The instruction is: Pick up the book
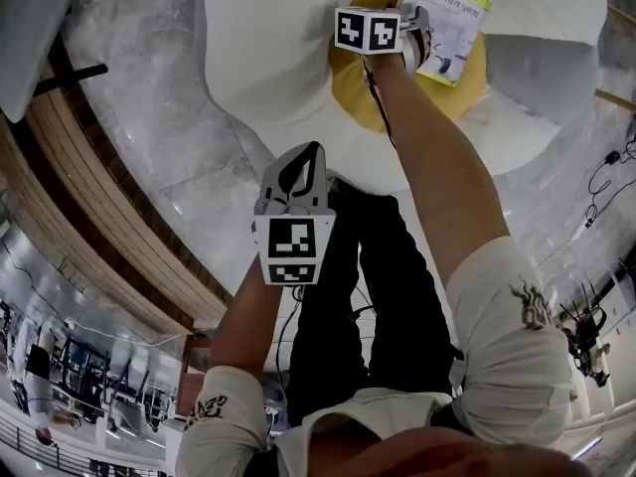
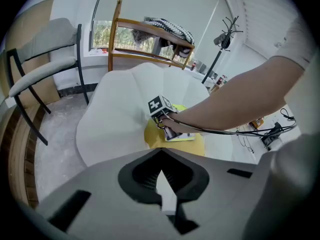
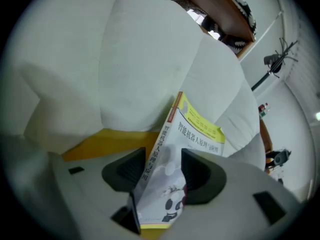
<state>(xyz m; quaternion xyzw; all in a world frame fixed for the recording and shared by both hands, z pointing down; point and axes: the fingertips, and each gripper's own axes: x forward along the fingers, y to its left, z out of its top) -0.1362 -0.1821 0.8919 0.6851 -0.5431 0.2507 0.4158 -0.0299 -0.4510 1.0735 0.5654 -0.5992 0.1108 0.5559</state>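
Your right gripper (image 3: 165,170) is clamped on the book (image 3: 197,134), whose long axis runs straight ahead over the yellow seat (image 1: 353,92), while your left gripper (image 1: 298,167) hangs closed and empty, well behind.

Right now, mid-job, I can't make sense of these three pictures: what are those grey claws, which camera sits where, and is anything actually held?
There is no robot here: a person holds a two-jaw gripper in each hand. The head view looks steeply down from the person's head, past their arms and legs. The other two pictures come from a camera on each gripper, looking along its jaws. The right gripper reaches out over a white petal-shaped seat with a yellow centre. Its jaws are closed on the book, a white and yellow paperback. The left gripper hangs near the body, jaws together, holding nothing.
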